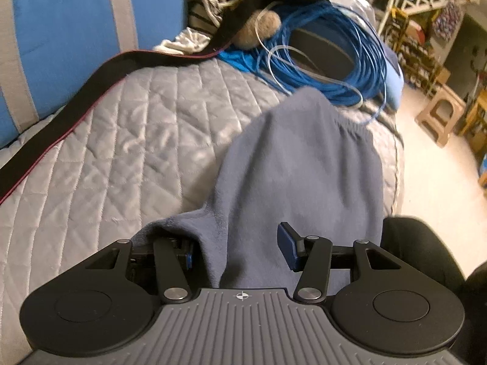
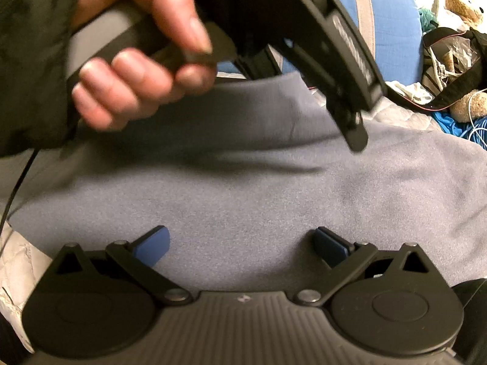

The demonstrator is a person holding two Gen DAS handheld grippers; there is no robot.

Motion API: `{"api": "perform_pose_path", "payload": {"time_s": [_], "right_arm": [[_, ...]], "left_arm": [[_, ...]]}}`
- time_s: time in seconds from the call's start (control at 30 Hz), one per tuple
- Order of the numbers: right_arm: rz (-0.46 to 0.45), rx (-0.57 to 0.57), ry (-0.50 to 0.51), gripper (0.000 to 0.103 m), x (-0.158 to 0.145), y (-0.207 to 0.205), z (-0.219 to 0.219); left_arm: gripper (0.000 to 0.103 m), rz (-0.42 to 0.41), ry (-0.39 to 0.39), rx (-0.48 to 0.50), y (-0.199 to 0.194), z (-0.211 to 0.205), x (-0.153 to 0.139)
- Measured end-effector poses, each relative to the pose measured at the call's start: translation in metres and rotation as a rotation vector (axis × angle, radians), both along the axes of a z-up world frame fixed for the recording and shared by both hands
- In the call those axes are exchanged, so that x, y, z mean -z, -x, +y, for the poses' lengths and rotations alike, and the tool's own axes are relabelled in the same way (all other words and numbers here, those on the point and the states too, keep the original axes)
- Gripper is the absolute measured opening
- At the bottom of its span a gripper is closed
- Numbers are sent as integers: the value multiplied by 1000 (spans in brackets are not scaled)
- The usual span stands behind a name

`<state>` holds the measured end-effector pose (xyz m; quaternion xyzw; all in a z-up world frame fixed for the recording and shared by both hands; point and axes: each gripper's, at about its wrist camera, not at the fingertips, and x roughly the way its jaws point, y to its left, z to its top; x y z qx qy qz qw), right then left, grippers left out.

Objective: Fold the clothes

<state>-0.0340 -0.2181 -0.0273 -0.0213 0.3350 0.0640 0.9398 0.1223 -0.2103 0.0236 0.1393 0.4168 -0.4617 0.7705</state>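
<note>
A grey-blue fleece garment point(image 1: 304, 167) lies spread on the quilted bed point(image 1: 121, 152). In the left wrist view a fold of it runs between the jaws of my left gripper point(image 1: 239, 252). The cloth drapes over the left finger, while the right pad point(image 1: 287, 246) shows bare above the cloth. In the right wrist view a hand point(image 2: 131, 60) holds that left gripper point(image 2: 354, 135), which points down at the garment point(image 2: 243, 188) towards its far side. My right gripper point(image 2: 243, 246) hovers open over the garment's near part, pads wide apart and touching nothing.
A coil of blue cable point(image 1: 334, 60), a teddy bear point(image 1: 261, 27) and a clutter of bags crowd the far end of the bed. A black strap with a red edge point(image 1: 61, 109) crosses the quilt at left. A blue and grey cushion point(image 1: 61, 30) stands behind. The bed's edge and a stool point(image 1: 441, 115) are to the right.
</note>
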Motion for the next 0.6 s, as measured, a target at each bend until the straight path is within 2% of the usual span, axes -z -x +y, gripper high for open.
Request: {"api": "perform_pose_path", "payload": {"time_s": [0.1,0.3,0.37,0.43,0.57,0.6], "right_arm": [[0,-2,3,103,0,2,3],[4,-10,16,102,1,3,4],[4,-12,16,102,1,3,4],[3,-12,15,102,1,3,4],[2,-13,15,102,1,1,2],[3,-13,15,102,0,1,2]], "left_arm": [[48,51,51,-21,-14,7,-6],[47,214,150,-69,-61,19,-12],[41,289,181,-65,-79,24,-8],[30,358,203,-64,-96,29,-2],[23,493,249,-59,-126,39,15],[17,518,261,-56,-131,42,20]]}}
